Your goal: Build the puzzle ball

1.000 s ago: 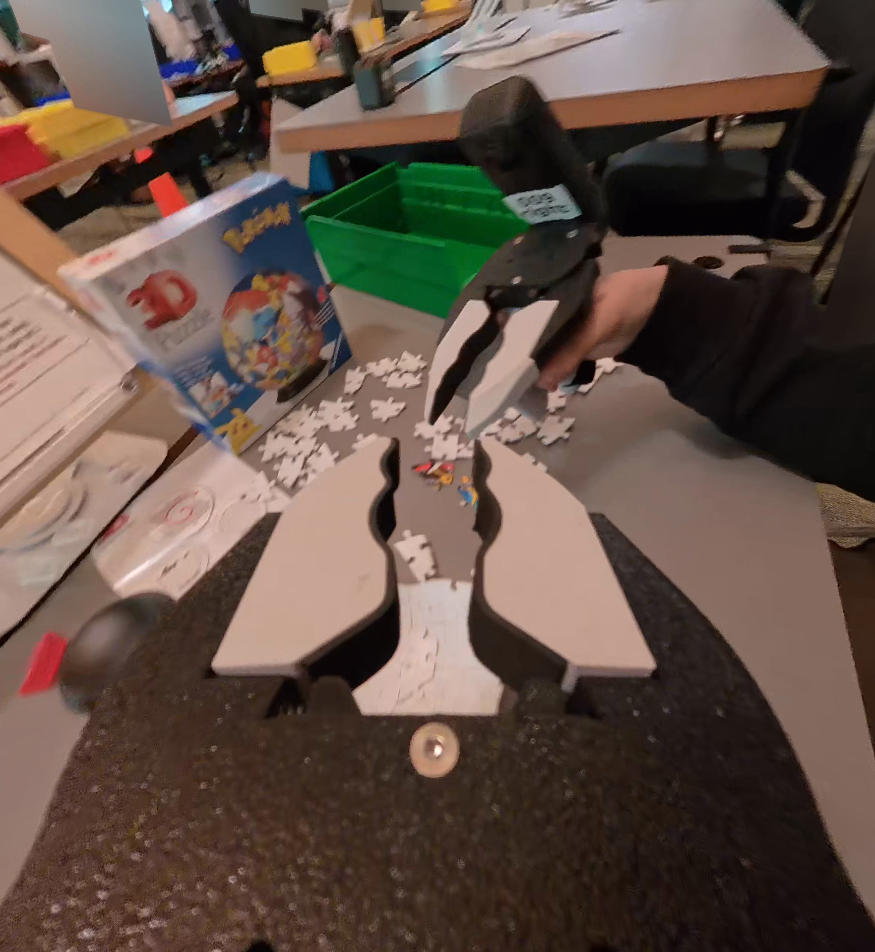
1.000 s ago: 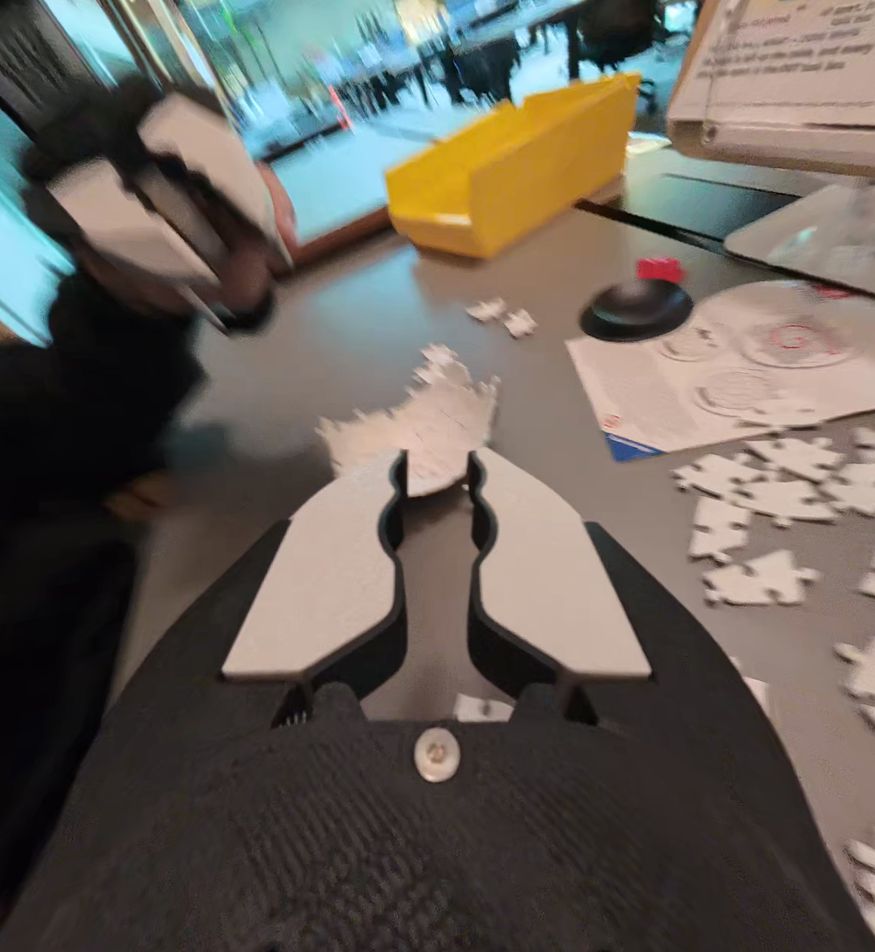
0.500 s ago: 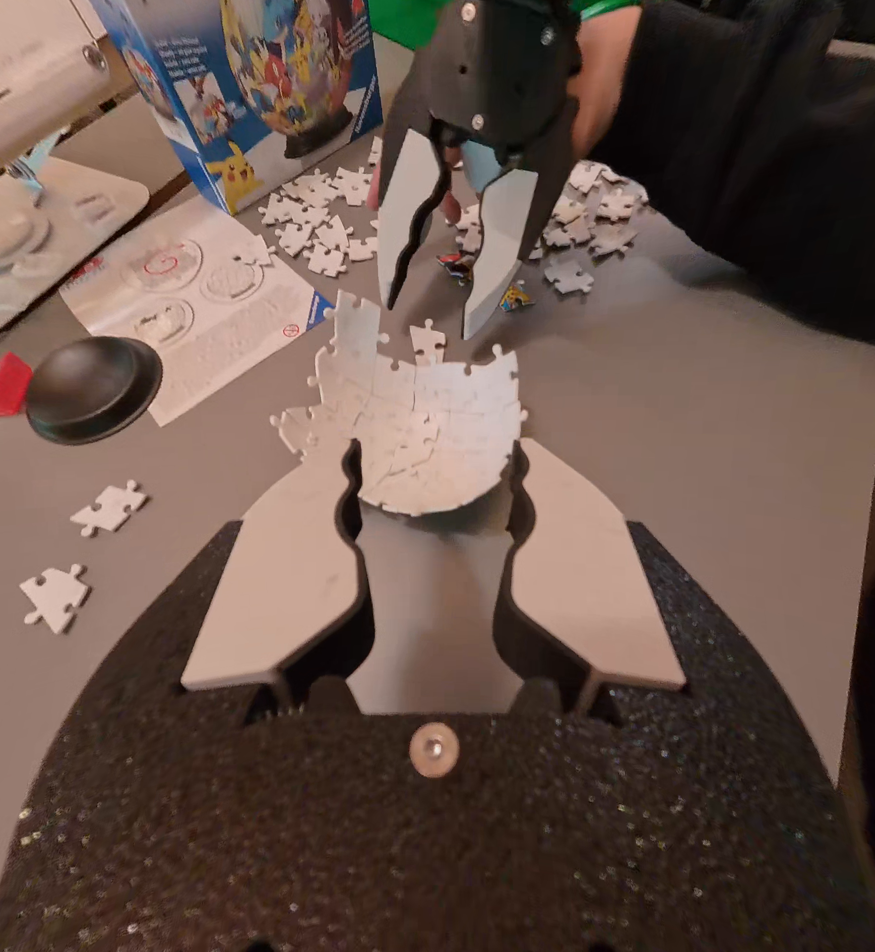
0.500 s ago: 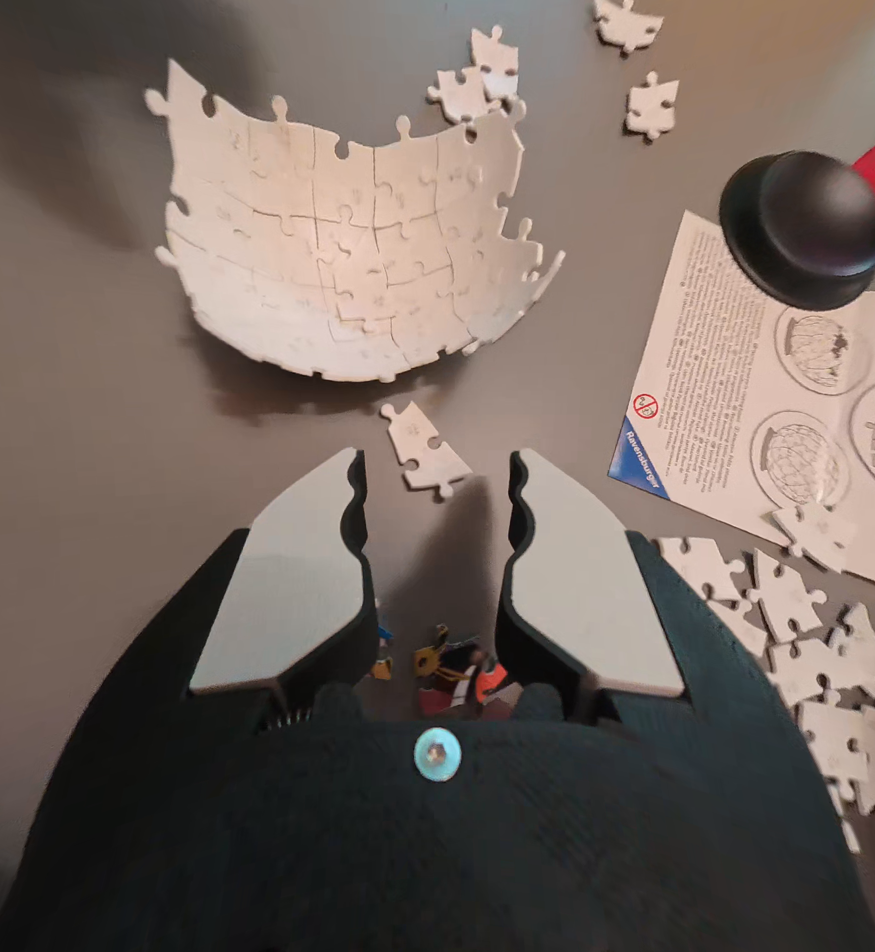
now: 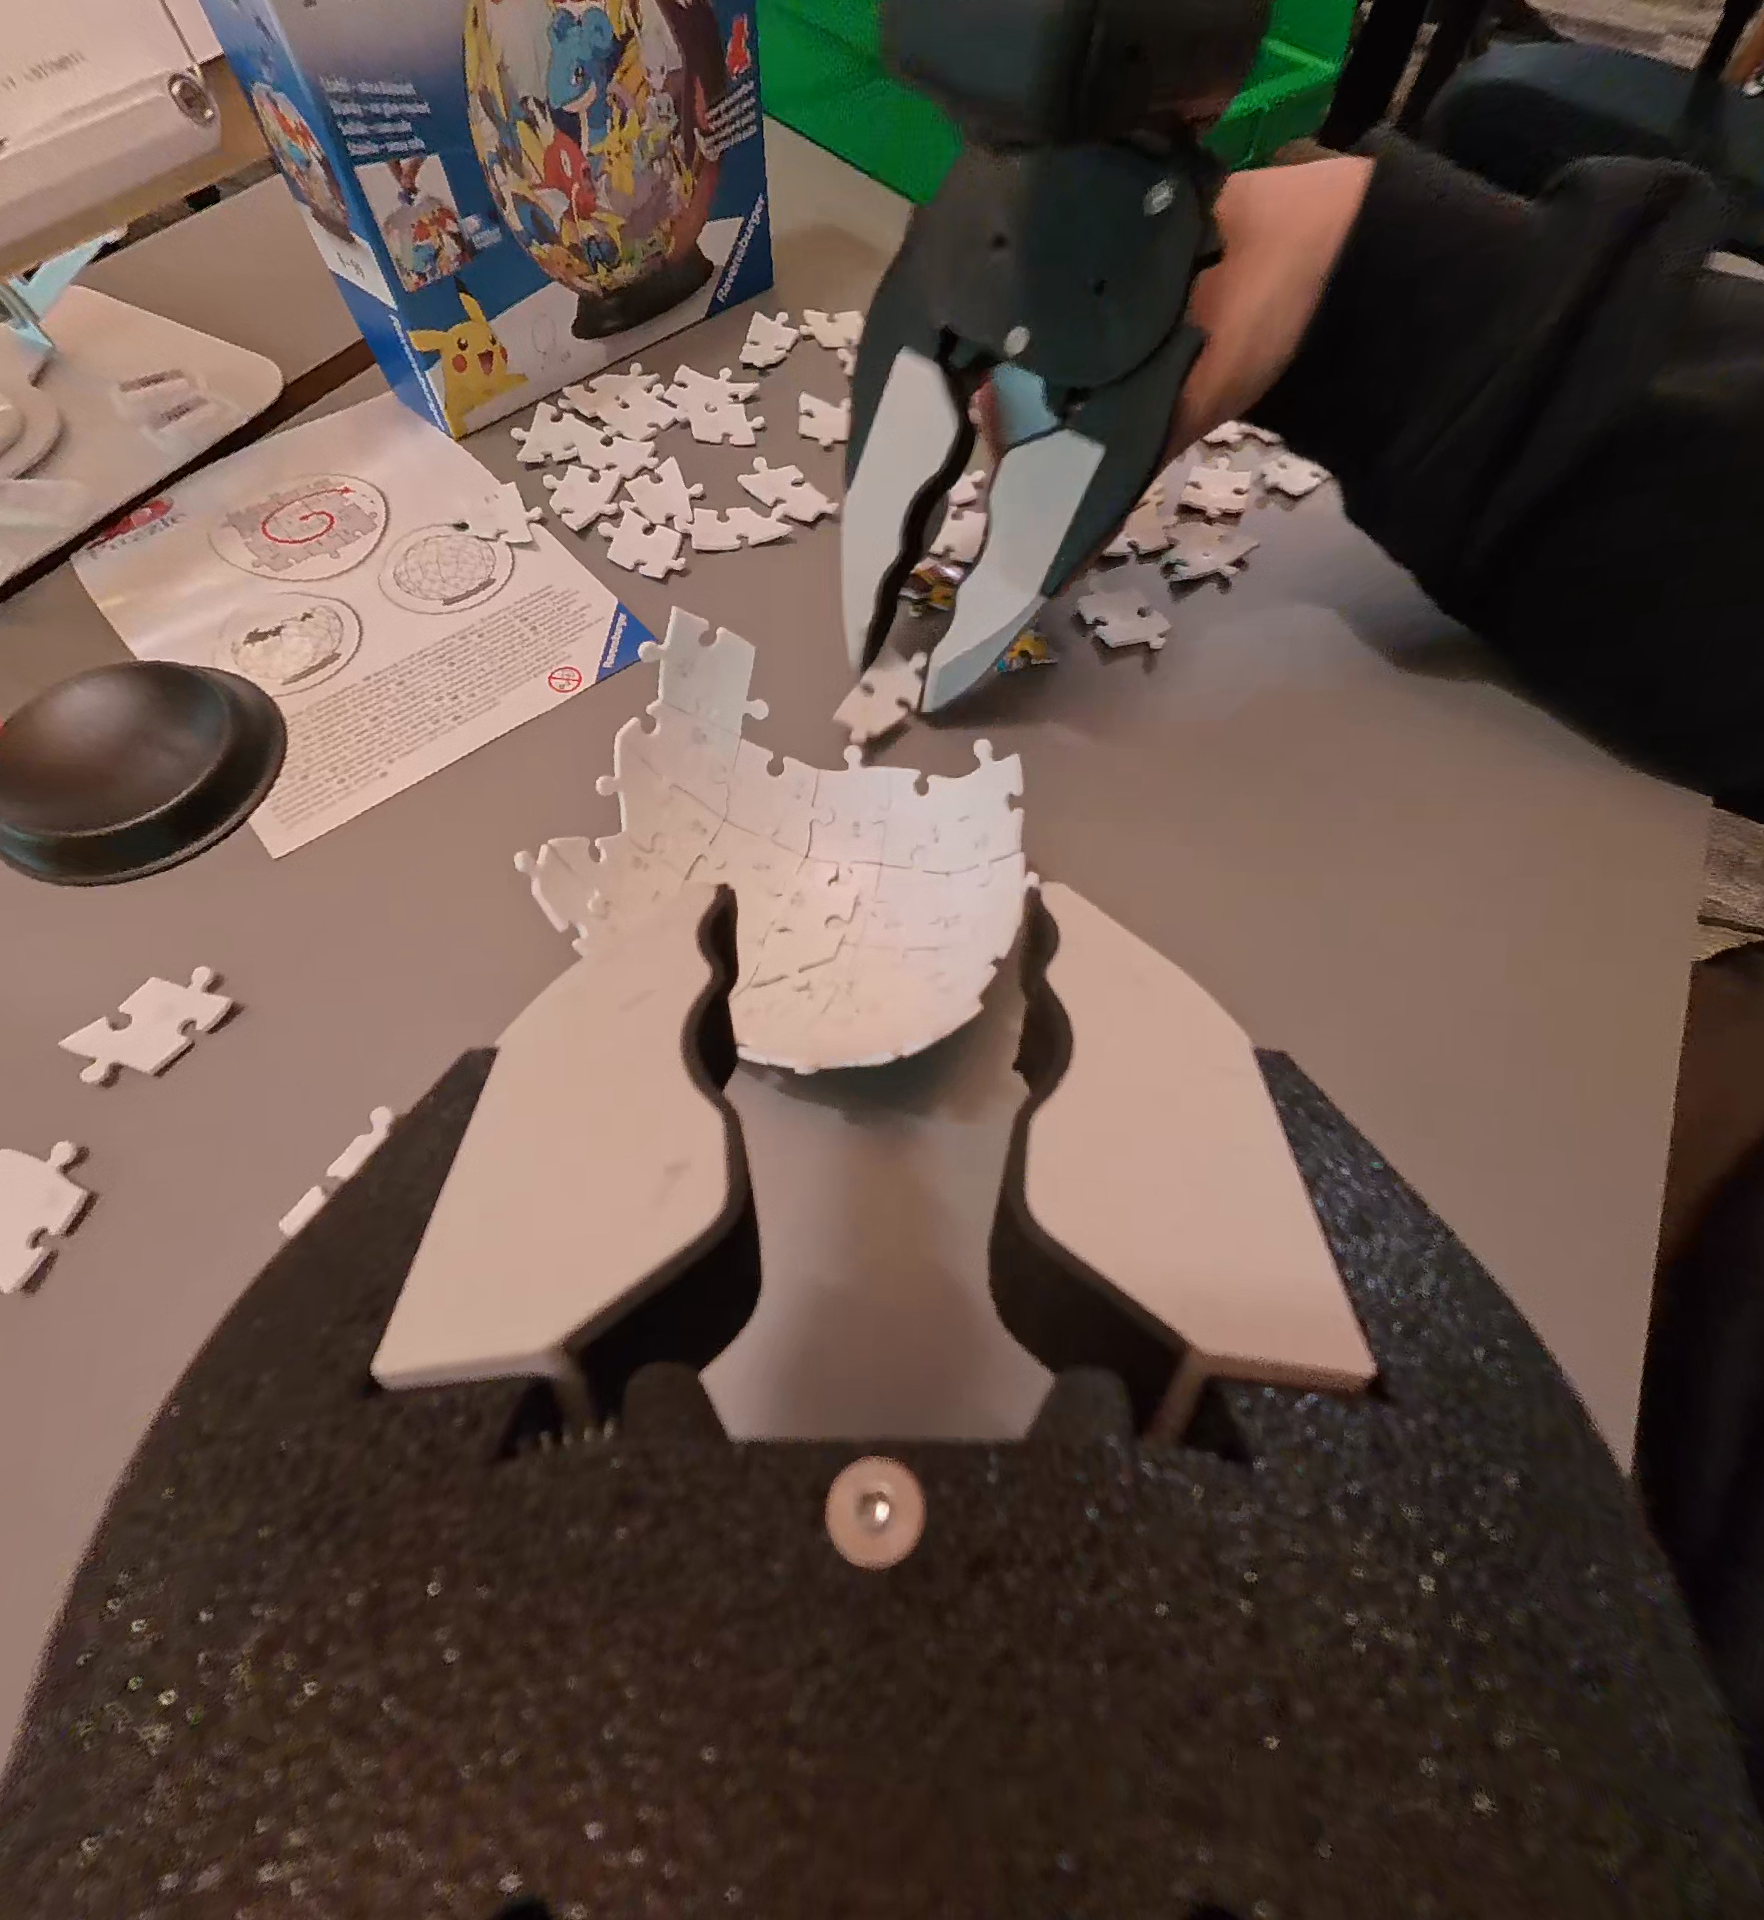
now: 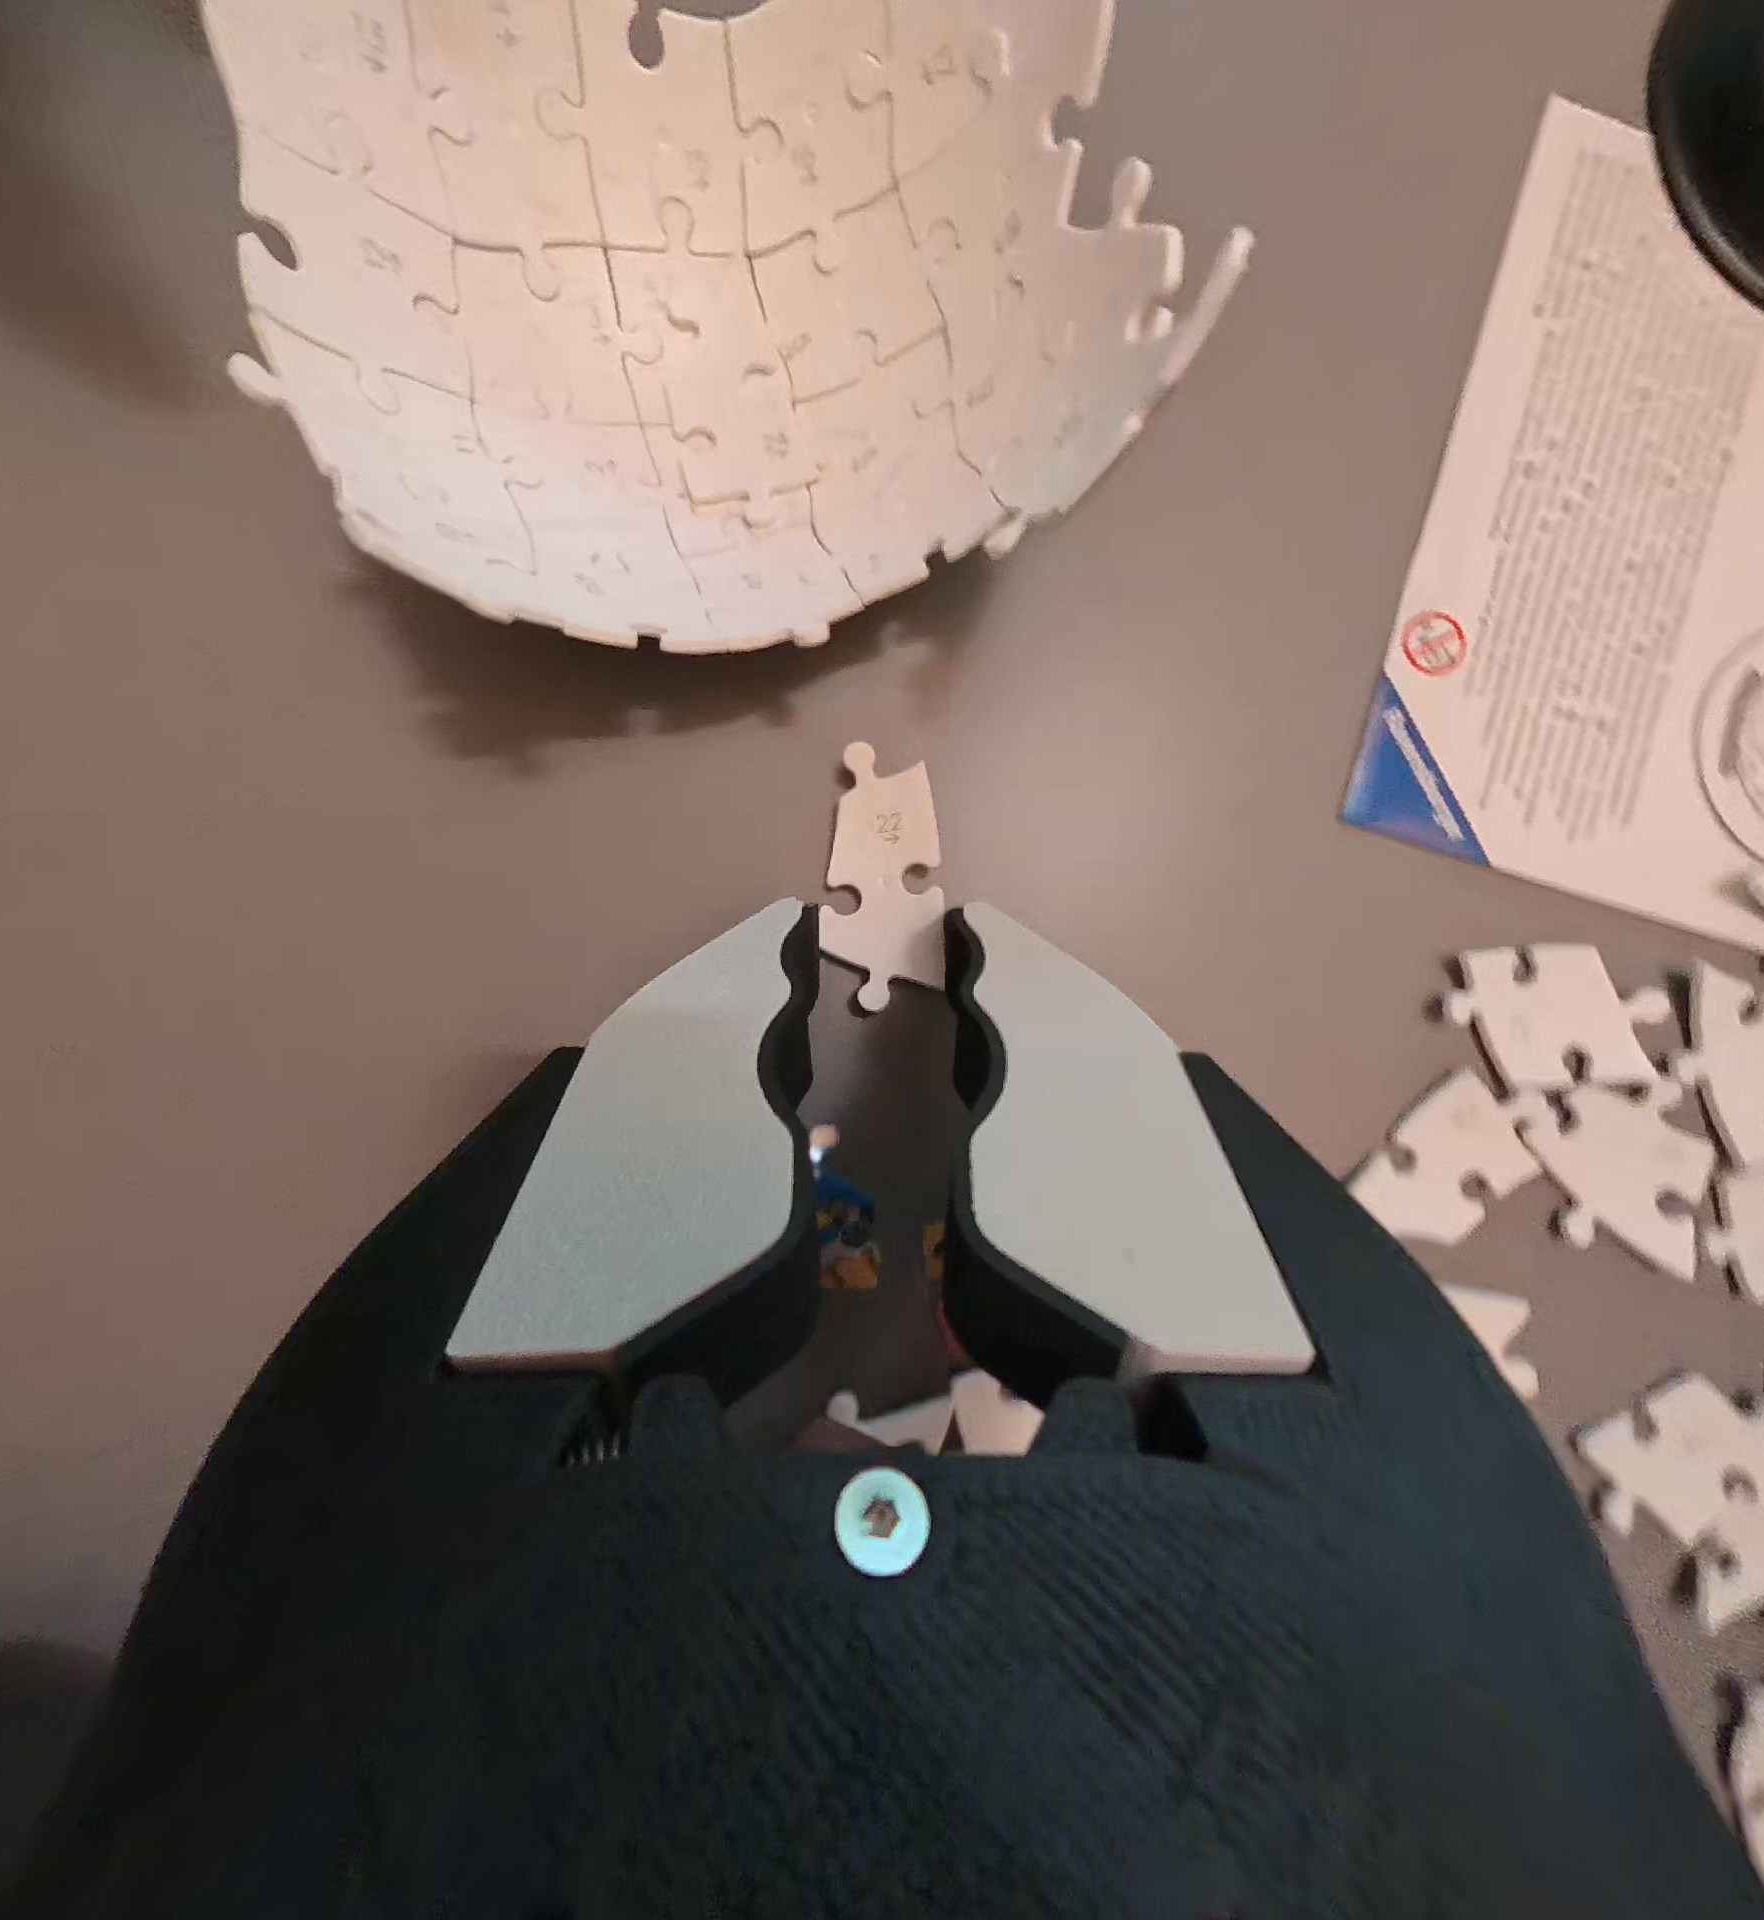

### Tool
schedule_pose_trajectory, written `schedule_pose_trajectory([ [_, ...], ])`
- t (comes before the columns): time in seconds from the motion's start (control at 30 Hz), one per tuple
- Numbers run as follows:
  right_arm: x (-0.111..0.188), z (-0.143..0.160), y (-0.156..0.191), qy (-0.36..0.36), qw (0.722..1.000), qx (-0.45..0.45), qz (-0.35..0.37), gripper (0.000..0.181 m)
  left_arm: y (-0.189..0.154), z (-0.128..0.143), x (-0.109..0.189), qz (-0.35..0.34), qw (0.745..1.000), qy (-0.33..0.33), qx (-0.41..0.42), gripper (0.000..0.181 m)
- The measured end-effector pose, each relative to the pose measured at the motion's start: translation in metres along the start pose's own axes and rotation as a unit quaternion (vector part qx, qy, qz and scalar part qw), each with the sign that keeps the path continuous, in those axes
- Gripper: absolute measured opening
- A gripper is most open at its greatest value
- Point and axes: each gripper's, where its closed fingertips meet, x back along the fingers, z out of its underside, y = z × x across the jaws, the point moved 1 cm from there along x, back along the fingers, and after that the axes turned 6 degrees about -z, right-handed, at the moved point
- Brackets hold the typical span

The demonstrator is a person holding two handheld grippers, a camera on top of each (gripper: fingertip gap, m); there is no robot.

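A partly built white puzzle ball shell (image 5: 836, 883) lies like a bowl on the grey table (image 5: 1325, 883); it also shows in the right wrist view (image 6: 670, 343). My left gripper (image 5: 878, 904) is open, its fingertips on either side of the shell's near rim, the left finger covering part of it. My right gripper (image 6: 883, 914), seen farther off in the left wrist view (image 5: 899, 675), points down just beyond the shell. Its jaws are narrowed onto a single white puzzle piece (image 6: 883, 862), which also shows at its tips in the left wrist view (image 5: 878, 701).
Loose white pieces (image 5: 649, 468) (image 6: 1636, 1195) lie near the puzzle box (image 5: 545, 208). An instruction sheet (image 5: 358, 582) (image 6: 1584, 468) and a black dome stand (image 5: 130, 769) (image 6: 1761, 156) lie to the left. Two stray pieces (image 5: 145, 1023) lie near left. Coloured pieces (image 6: 847, 1236) lie under my right gripper.
My right gripper has come down toward the table and its jaws have narrowed onto the single piece that lay in front of it. My left gripper stays open at the shell.
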Motion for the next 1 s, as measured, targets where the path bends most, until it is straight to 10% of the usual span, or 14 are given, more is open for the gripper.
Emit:
schedule_pose_trajectory([
  [0.37, 0.097, -0.097, 0.034, -0.209, 0.942, 0.006, 0.262, 0.023, -0.013, -0.053, -0.005, 0.034, 0.994, -0.070, 0.079, 0.039],
  [0.7, 0.103, -0.130, 0.056, -0.226, 0.926, 0.052, 0.297, 0.023, -0.022, -0.098, -0.012, 0.098, 0.973, -0.118, 0.172, 0.016],
  [1.0, 0.118, -0.127, 0.056, -0.256, 0.929, 0.045, 0.265, 0.014, -0.017, -0.095, -0.020, 0.094, 0.994, -0.017, 0.053, 0.002],
])
